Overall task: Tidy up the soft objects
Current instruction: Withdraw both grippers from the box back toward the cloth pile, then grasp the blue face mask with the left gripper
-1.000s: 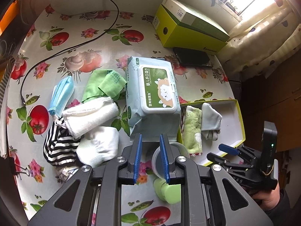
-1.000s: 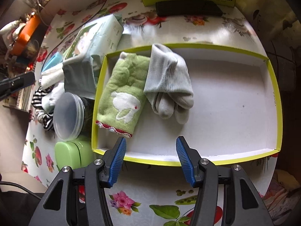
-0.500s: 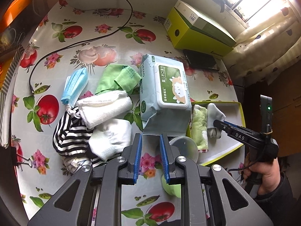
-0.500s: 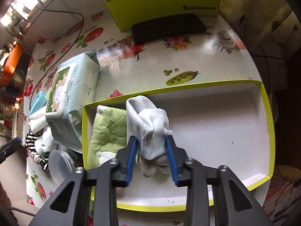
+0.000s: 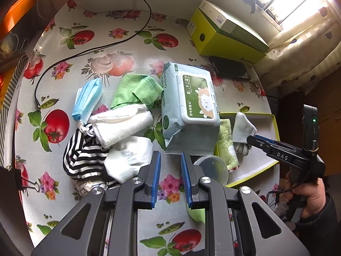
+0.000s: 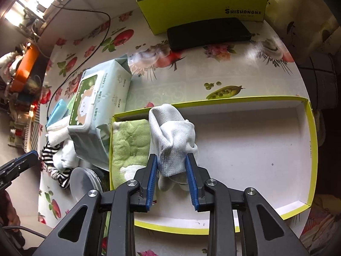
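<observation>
Right wrist view: the right gripper (image 6: 171, 160) fingers, easing apart, pinch the grey sock (image 6: 172, 140) at the tray's (image 6: 307, 149) nine o'clock side; the left gripper (image 5: 170, 160) fingers are spread, empty.

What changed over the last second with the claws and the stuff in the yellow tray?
The right claw, open over the tray's near edge a second ago, moved in over the grey sock and closed on it, bunching it up; its jaws are now opening slightly with the sock between them. The left claw stayed empty above the table. The green towel, the tray and the wipes pack stayed put.
</observation>
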Demonstrator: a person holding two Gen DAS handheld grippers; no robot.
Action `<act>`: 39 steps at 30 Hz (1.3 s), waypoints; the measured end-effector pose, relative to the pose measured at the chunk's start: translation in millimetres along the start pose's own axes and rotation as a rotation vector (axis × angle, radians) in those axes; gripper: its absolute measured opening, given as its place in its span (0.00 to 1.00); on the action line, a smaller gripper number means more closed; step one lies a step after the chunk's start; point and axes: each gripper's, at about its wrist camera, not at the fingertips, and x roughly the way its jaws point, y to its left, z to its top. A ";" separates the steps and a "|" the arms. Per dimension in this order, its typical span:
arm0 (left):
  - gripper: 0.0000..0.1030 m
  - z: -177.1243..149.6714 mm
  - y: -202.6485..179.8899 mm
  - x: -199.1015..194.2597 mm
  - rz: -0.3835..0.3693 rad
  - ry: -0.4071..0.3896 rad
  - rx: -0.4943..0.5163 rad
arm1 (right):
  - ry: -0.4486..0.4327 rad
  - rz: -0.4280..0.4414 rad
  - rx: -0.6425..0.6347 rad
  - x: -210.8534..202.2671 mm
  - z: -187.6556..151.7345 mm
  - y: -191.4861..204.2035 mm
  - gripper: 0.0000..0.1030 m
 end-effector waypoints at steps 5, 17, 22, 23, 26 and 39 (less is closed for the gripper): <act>0.29 0.8 1.2 -5.5 0.025 -0.021 0.015 | -0.038 -0.006 -0.026 -23.5 -7.1 8.3 0.42; 0.30 -0.1 12.8 -17.4 0.081 -0.064 0.015 | -0.077 0.032 -0.082 -53.1 -16.2 49.8 0.46; 0.30 -4.3 23.5 -19.0 0.104 -0.065 0.002 | -0.074 0.047 -0.120 -56.4 -19.5 70.7 0.47; 0.30 -5.5 26.3 -19.2 0.108 -0.065 -0.002 | -0.072 0.050 -0.128 -56.5 -19.9 74.8 0.47; 0.30 -8.7 35.2 -19.9 0.110 -0.067 -0.016 | -0.062 0.064 -0.156 -55.5 -21.0 88.6 0.47; 0.29 -17.3 81.6 -26.3 0.096 -0.083 -0.108 | -0.011 0.093 -0.273 -41.6 -24.6 146.2 0.48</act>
